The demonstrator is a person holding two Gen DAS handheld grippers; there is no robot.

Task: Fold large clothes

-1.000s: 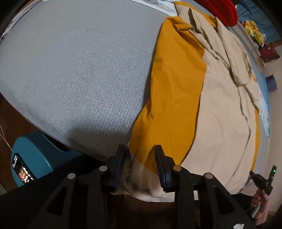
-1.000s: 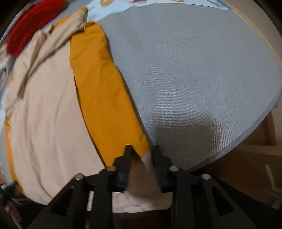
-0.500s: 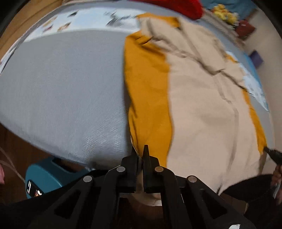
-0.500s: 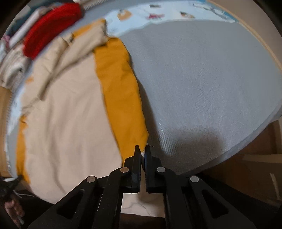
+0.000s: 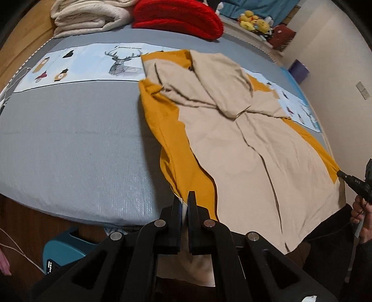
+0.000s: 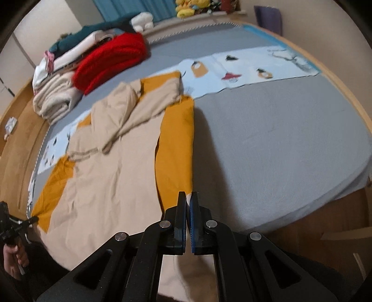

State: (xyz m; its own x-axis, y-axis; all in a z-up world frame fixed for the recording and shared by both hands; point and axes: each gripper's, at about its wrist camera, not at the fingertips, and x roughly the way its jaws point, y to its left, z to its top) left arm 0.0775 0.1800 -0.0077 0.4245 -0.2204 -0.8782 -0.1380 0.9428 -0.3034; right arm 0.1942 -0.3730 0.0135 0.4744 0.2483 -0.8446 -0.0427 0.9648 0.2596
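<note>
A: So where is the large beige-and-mustard cotton garment [image 5: 251, 148] sitting?

B: It is lying flat along the near edge of the grey-sheeted bed [image 5: 69, 144], sleeves folded in, hem hanging over that edge. The left hand-held gripper [image 5: 184, 201] is clenching one near hem corner, and the right hand-held gripper [image 6: 188, 201] is pinching the other.

A: Both corners are being held, then. How should the fold go?

B: I am thinking both corners should be travelling level and together toward the collar by the printed pale-blue sheet panel [image 5: 88, 62], keeping the hem taut so no crease is forming. They should be landing square on the shoulders, short of the red knitted bundle [image 5: 179, 17] at the far edge.
</note>
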